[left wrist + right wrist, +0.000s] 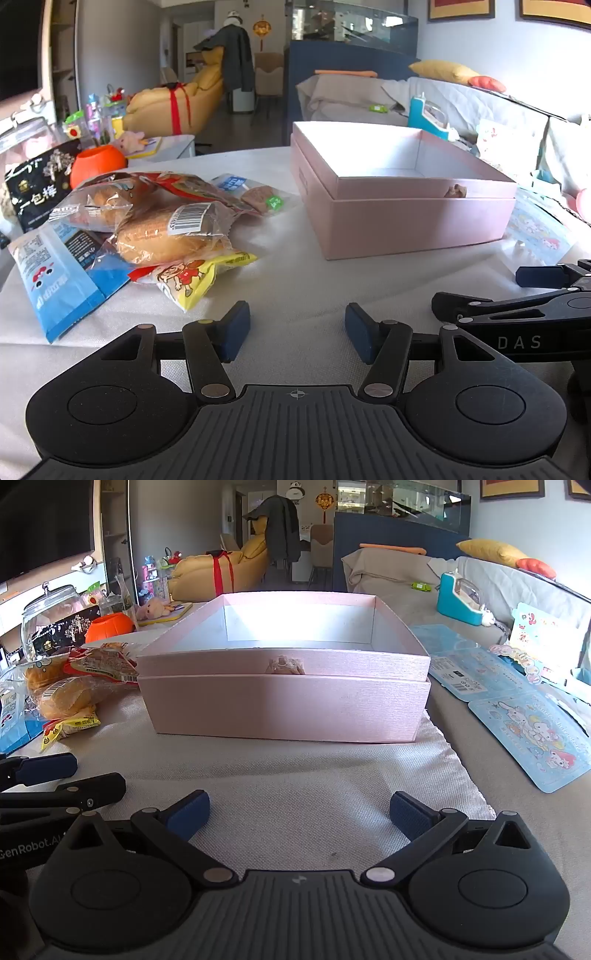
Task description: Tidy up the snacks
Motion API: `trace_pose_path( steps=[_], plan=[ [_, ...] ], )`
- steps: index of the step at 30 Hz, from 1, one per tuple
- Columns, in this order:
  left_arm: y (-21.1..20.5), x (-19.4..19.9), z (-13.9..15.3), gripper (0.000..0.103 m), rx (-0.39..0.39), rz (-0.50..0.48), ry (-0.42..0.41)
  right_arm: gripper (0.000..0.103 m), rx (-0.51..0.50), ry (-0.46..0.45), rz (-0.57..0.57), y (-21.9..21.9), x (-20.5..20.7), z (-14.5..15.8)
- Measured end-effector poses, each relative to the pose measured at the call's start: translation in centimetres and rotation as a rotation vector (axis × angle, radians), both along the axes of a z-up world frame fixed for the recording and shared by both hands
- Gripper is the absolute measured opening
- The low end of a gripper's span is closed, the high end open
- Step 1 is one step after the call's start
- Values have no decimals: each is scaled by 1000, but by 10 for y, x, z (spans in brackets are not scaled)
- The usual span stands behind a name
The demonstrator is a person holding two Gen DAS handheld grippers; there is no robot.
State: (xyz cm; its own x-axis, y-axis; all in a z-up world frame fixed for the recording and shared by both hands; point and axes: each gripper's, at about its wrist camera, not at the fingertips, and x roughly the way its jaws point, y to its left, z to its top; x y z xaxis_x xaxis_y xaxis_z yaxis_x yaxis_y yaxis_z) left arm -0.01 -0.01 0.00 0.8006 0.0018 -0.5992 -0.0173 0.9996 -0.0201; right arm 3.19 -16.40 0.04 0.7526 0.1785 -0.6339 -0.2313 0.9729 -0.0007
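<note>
Both pairs of fingers are spread with nothing between them: the left gripper (pixel 297 330) stands partly apart over bare cloth, and the right gripper (pixel 299 812) is spread as wide as it goes, also over bare cloth. Neither touches a snack or the box.

The pink box (pixel 406 218) sits on the table toward its far right part, open at the top, and squarely ahead of the right gripper. Its inside looks empty from both views, though glare washes out the floor of it, so a flat packet there could perhaps escape notice.

The snacks lie in one loose heap (pixel 147 221) toward the table's left edge, well apart from the box. On top are two clear-wrapped buns (pixel 166 236); a yellow packet (pixel 188 280) pokes out nearest the left gripper; a blue bag (pixel 59 280) lies at the heap's left; a small biscuit packet (pixel 258 195) rests on the far side, nearest the box. A black bag (pixel 37 188) stands behind the heap, at the left edge.

Judging from this, nothing has been sorted yet: the whole heap is still to be moved. The yellow packet looks the handiest first pick for the left gripper, while the right waits before the box.
</note>
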Motion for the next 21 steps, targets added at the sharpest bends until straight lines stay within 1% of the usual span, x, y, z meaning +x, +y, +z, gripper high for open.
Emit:
trace_pose_path(
  steps=[21],
  plan=[
    [0, 0, 0, 63, -3, 0, 1, 103, -1, 2, 0, 0, 0, 0]
  ],
)
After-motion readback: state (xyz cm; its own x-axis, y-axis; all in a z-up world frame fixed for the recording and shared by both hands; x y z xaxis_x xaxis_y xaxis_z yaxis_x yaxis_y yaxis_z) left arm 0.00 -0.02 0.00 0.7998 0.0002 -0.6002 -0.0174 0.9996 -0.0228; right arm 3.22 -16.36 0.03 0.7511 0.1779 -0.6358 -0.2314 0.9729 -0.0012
